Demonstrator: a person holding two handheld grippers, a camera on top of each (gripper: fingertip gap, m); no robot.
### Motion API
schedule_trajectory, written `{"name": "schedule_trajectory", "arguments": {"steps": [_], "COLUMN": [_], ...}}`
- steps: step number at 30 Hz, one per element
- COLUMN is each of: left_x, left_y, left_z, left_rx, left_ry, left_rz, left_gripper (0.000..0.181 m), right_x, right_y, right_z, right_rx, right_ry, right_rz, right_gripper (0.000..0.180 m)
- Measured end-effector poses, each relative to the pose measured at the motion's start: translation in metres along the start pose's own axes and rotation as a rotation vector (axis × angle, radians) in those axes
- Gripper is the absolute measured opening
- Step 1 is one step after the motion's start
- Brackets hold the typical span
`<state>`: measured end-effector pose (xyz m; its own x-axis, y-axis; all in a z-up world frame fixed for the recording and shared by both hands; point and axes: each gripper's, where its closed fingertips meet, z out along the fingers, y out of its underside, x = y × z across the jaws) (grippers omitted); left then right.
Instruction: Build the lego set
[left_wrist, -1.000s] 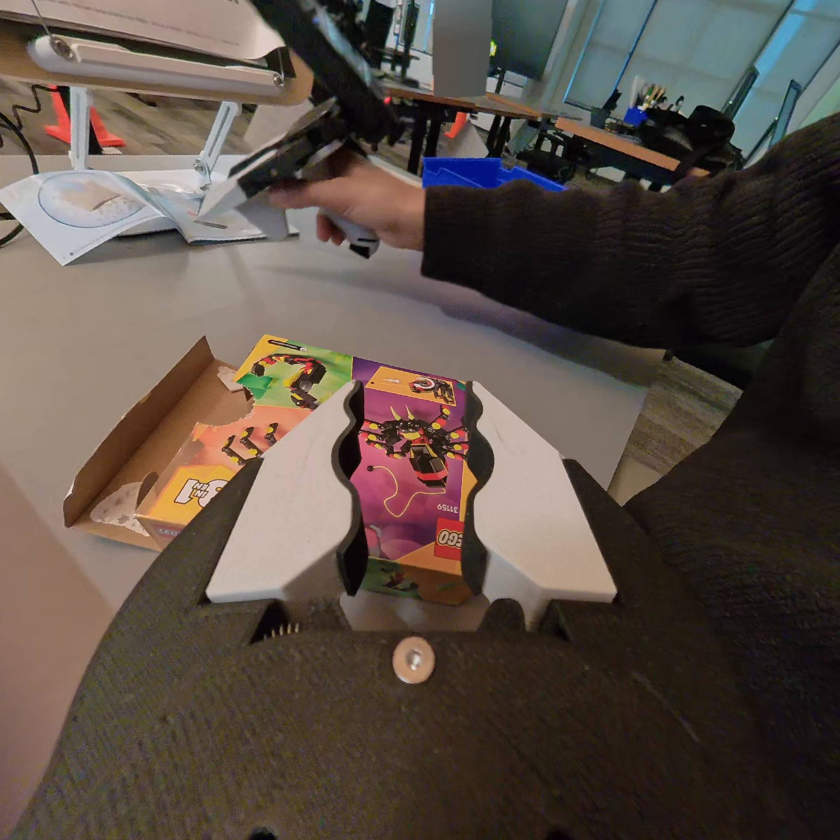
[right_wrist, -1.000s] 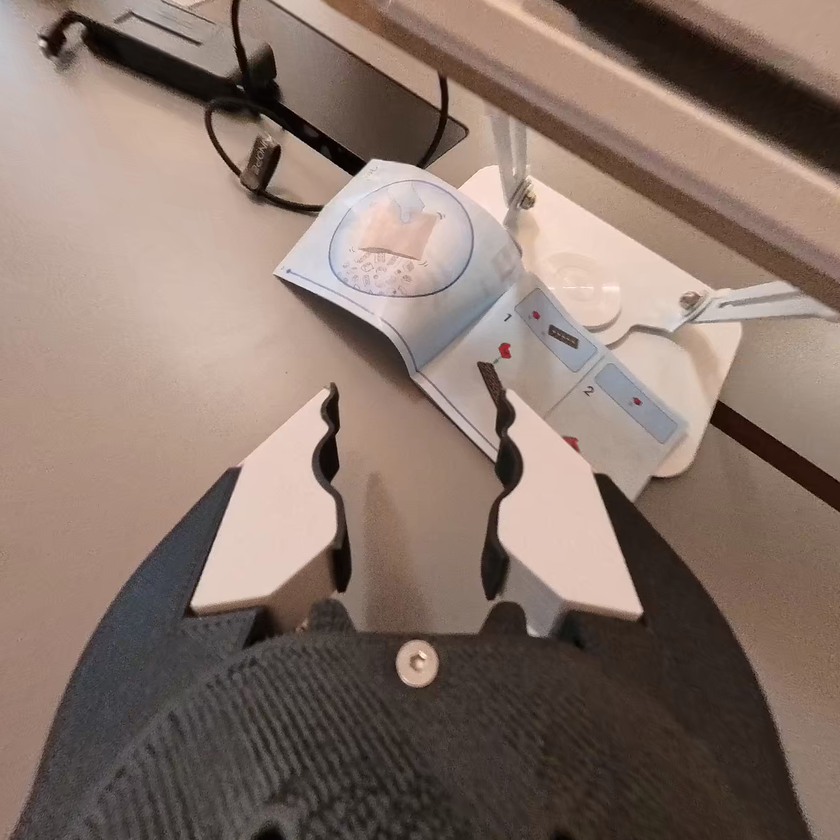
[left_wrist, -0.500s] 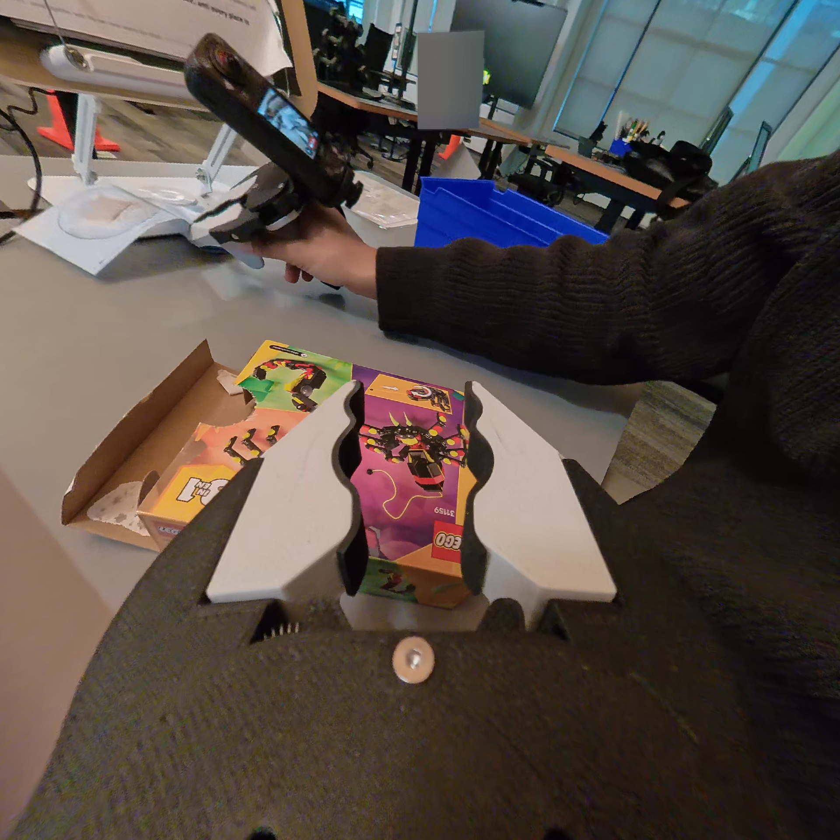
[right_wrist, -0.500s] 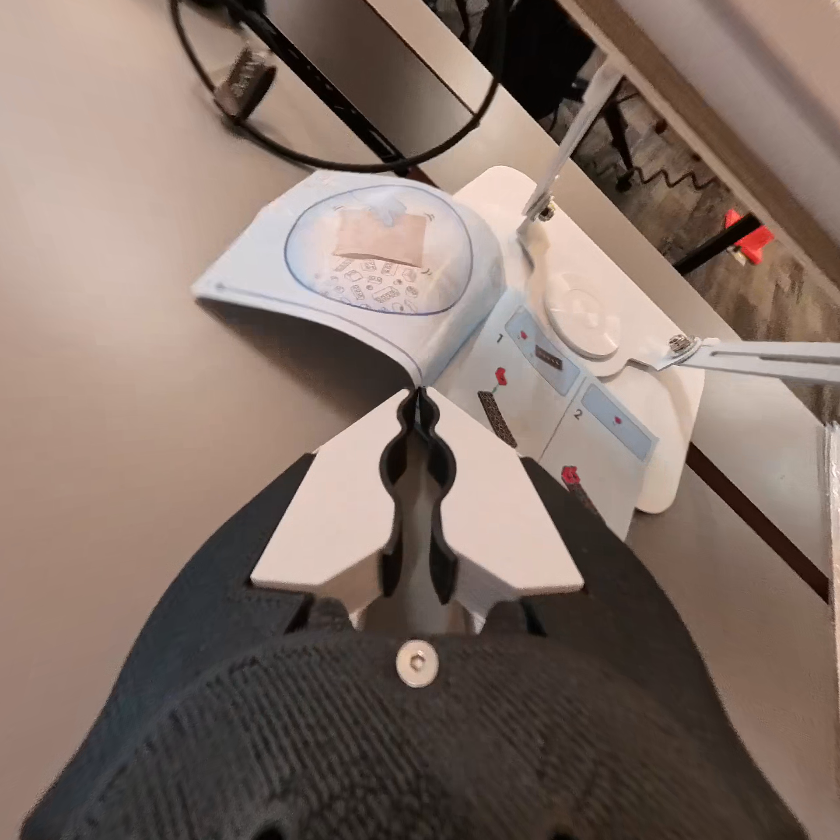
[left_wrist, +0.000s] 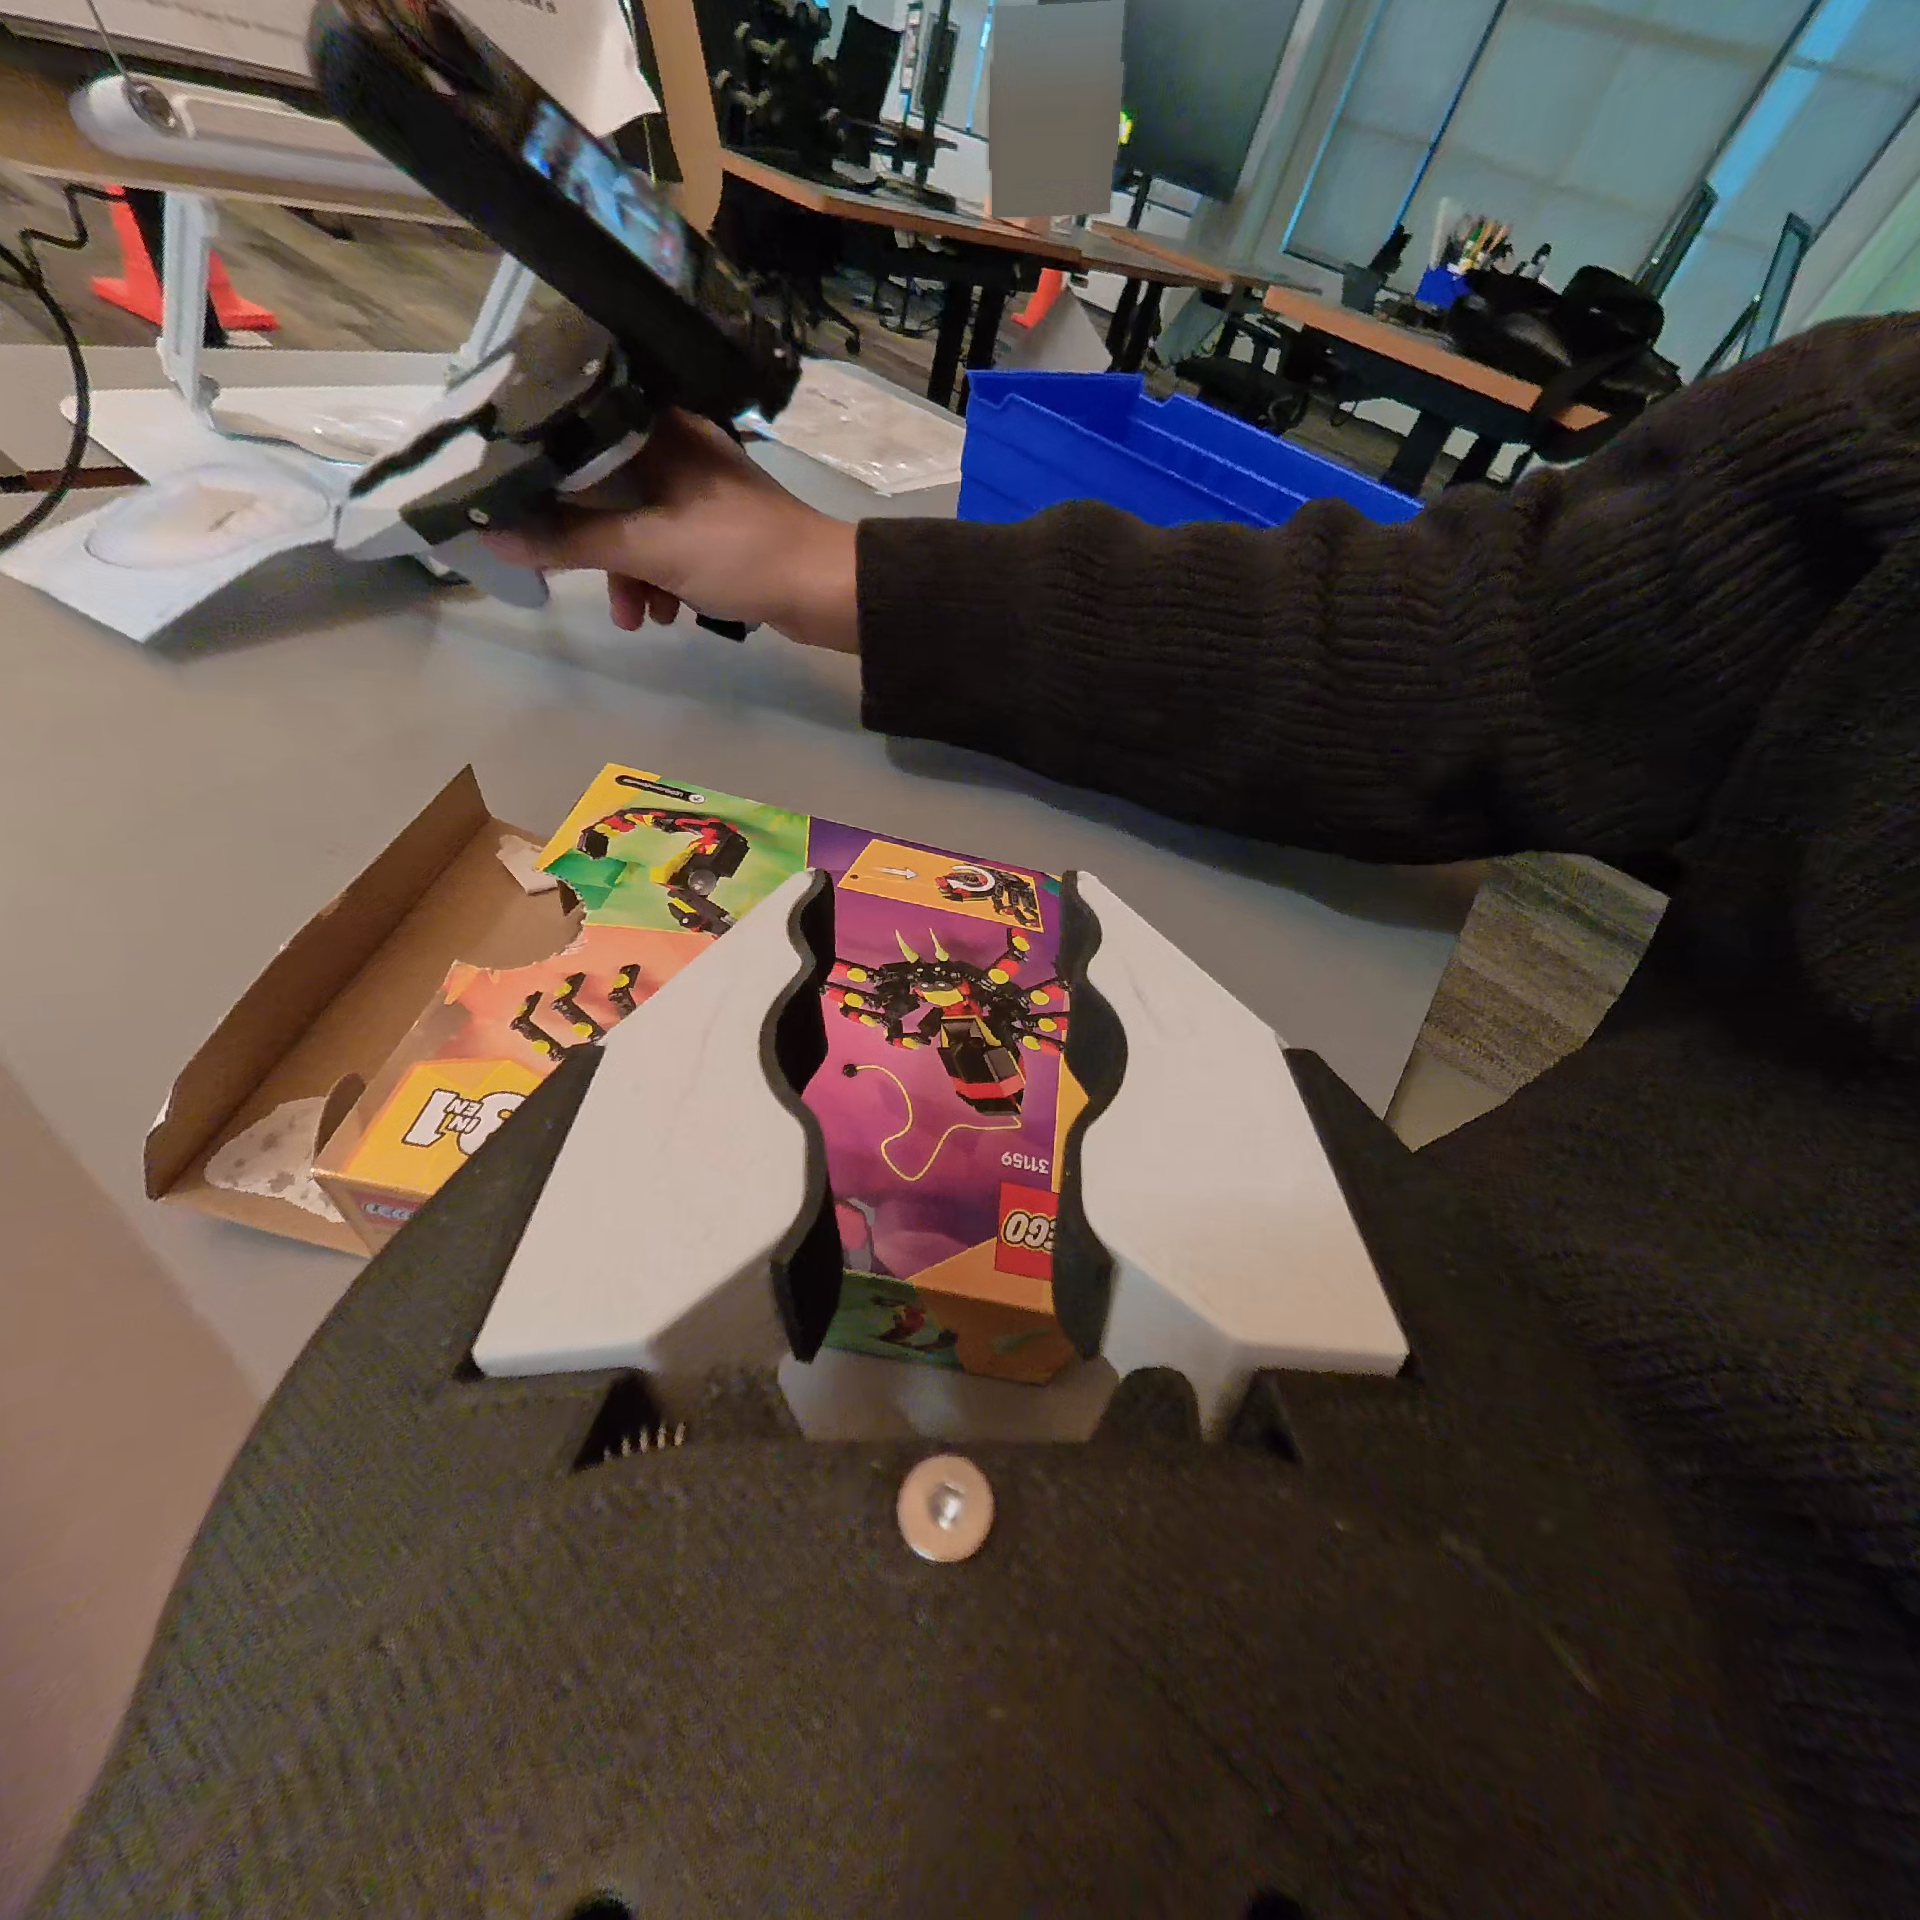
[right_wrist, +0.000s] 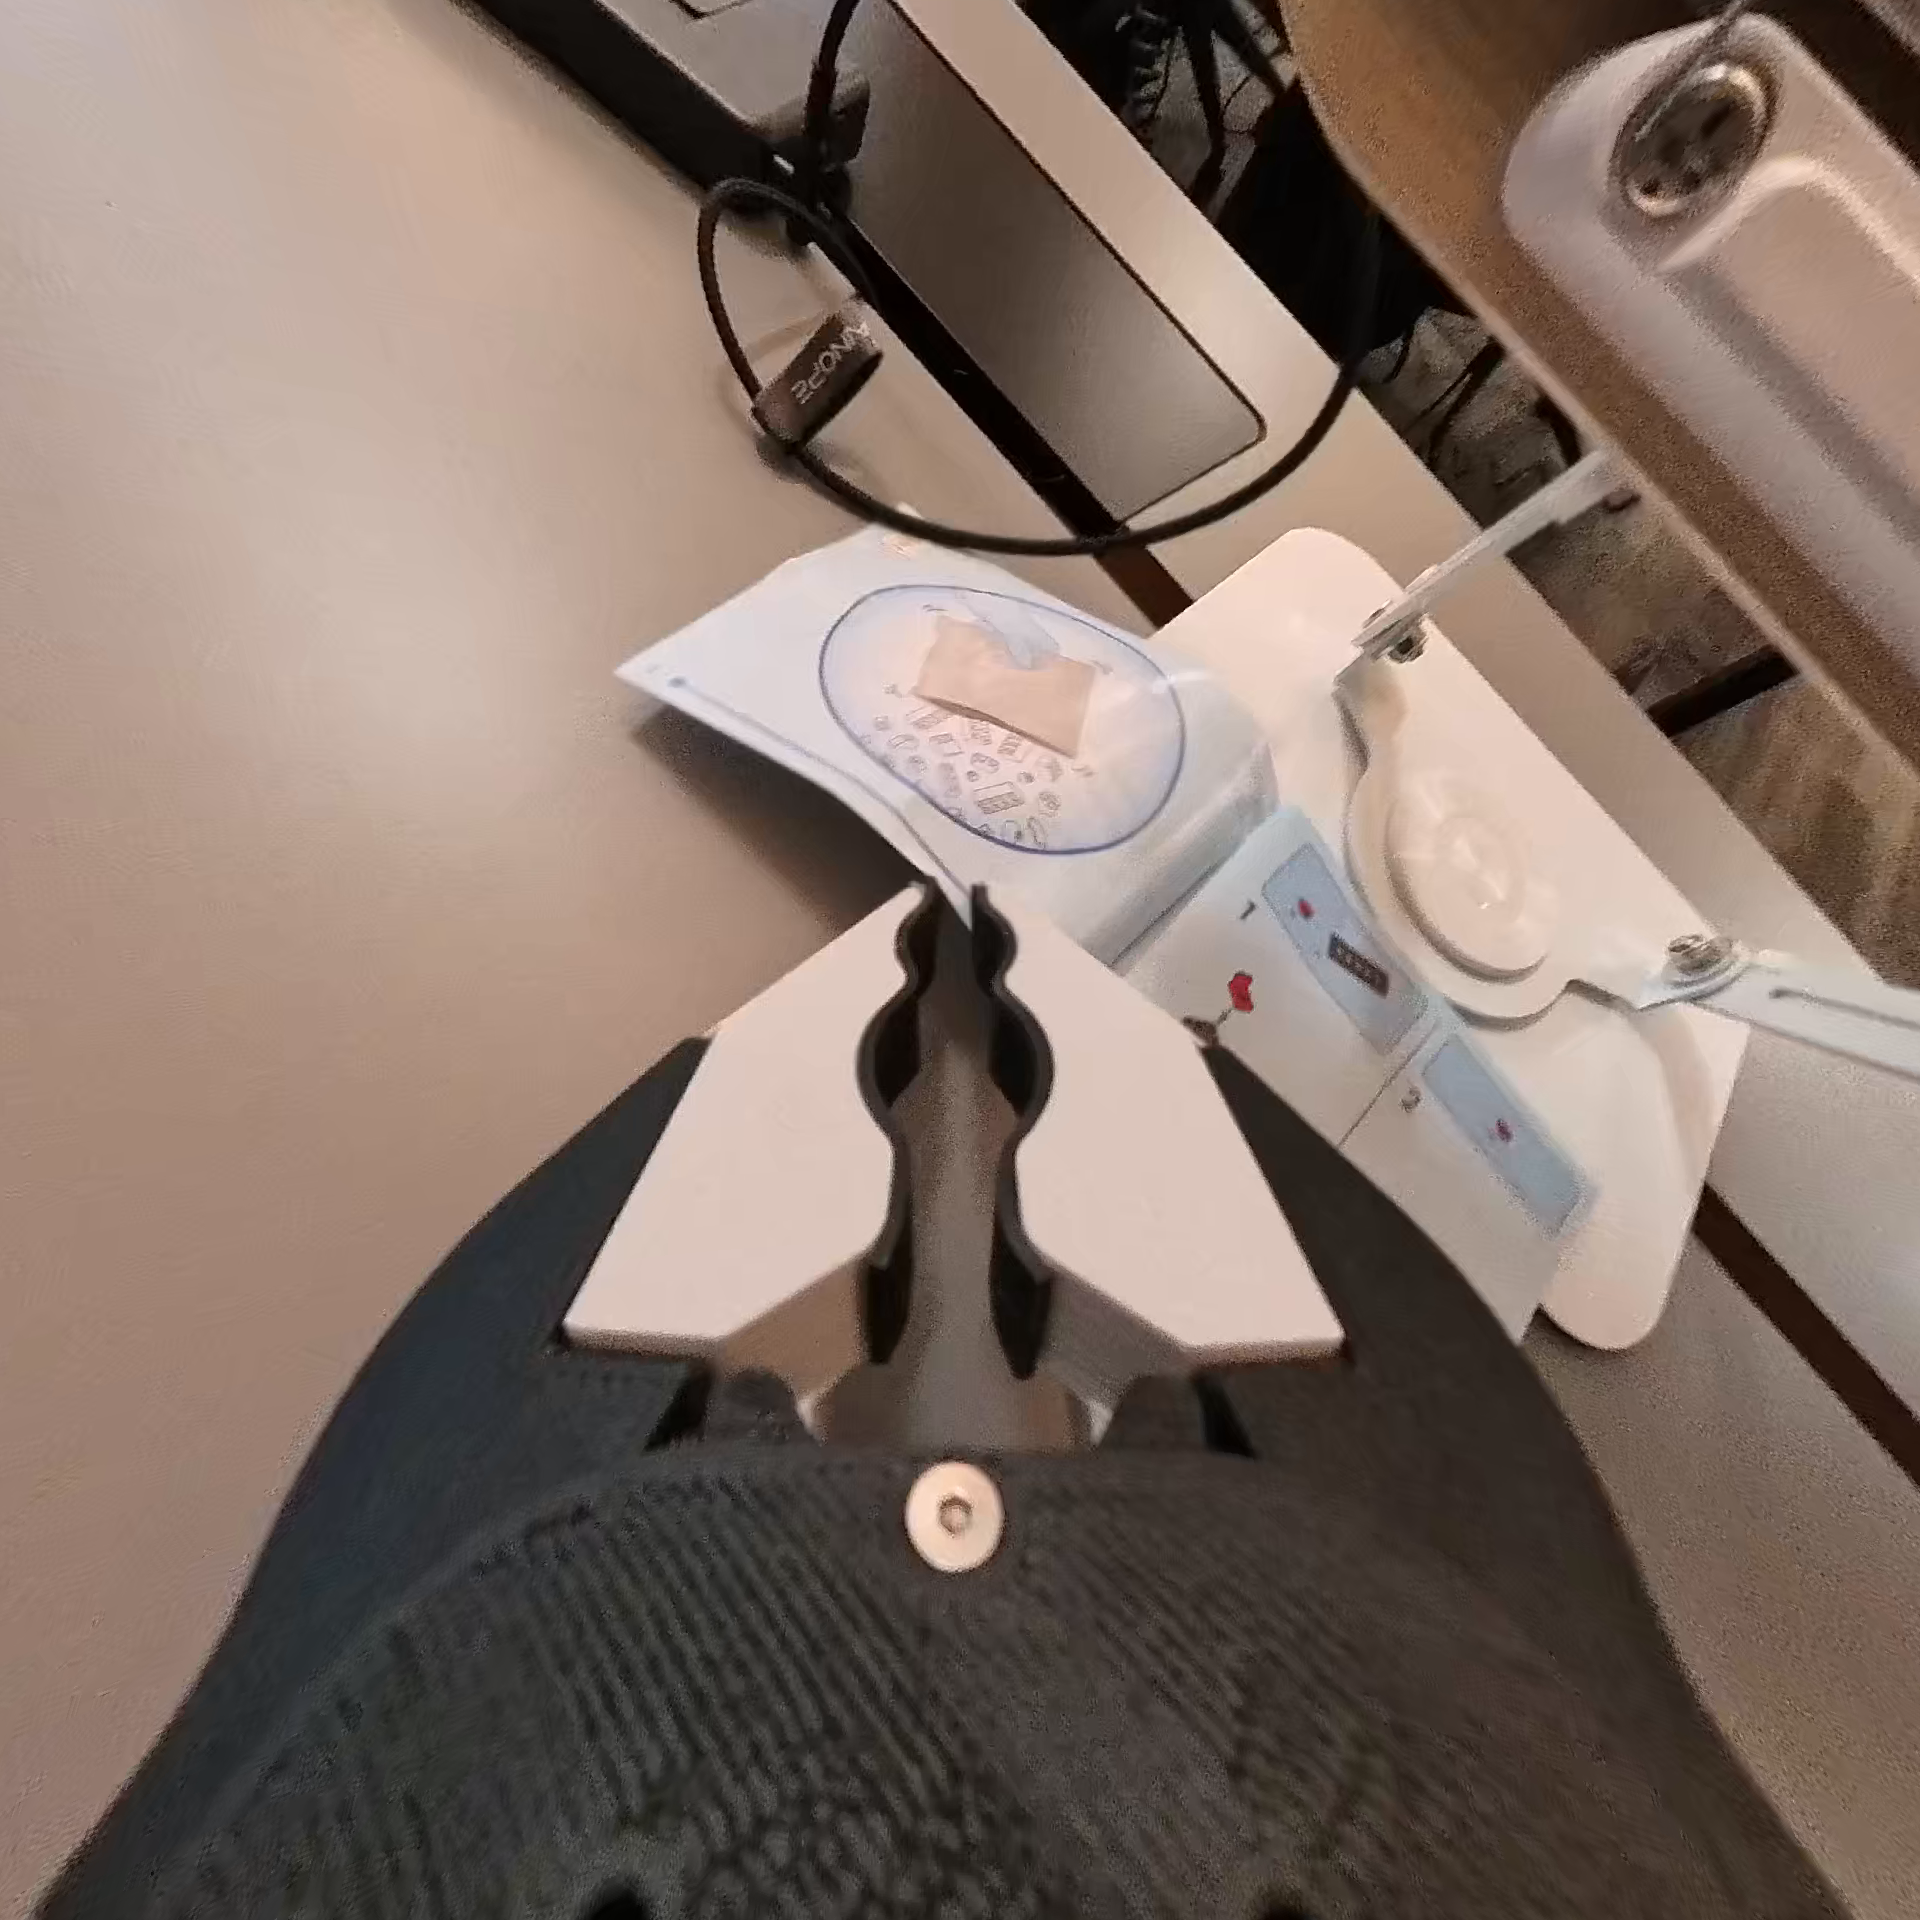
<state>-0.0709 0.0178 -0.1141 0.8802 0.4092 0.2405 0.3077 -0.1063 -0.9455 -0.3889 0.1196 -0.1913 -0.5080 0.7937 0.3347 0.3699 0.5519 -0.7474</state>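
The opened lego box lies flat on the grey table, its torn cardboard flap at the left. My left gripper hovers over the box's near end, open and empty, and the box shows between the fingers. The open instruction booklet lies partly on a white stand base. My right gripper is closed almost fully, its tips at the near edge of the curled-up left page, seemingly pinching it. The left wrist view shows it too, held in a hand at the booklet.
A blue bin stands at the table's far right. A black cable loop and a dark flat device lie beyond the booklet. The white stand's arms and lamp bar hang over the booklet. A dark-sleeved arm crosses above the box. There is about 35 cm between the tips of the two grippers.
My right gripper went from wide open to closed at the booklet's page edge and swung a little. My left gripper has stayed still over the box.
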Motion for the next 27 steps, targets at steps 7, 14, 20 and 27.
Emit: {"name": "schedule_trajectory", "arguments": {"steps": [7, 14, 20, 27], "left_x": [-0.001, 0.001, 0.000, 0.000], "left_y": [-0.001, -0.002, -0.001, 0.000], "left_z": [-0.002, -0.001, 0.000, 0.000], "left_rx": [0.005, 0.009, 0.004, -0.003], "left_ry": [-0.009, 0.003, -0.002, -0.003], "left_rz": [0.003, -0.001, 0.003, 0.004], "left_gripper": [0.041, 0.041, 0.041, 0.041], "right_x": [-0.007, 0.015, 0.023, 0.028], "right_y": [0.003, 0.013, 0.037, 0.045], "right_z": [0.003, -0.010, 0.000, 0.001], "right_rx": [-0.042, -0.020, -0.106, -0.092], "right_ry": [-0.044, -0.017, -0.065, -0.119], "right_rz": [-0.019, 0.058, 0.147, 0.355], "right_gripper": [0.010, 0.020, 0.042, 0.039]}}
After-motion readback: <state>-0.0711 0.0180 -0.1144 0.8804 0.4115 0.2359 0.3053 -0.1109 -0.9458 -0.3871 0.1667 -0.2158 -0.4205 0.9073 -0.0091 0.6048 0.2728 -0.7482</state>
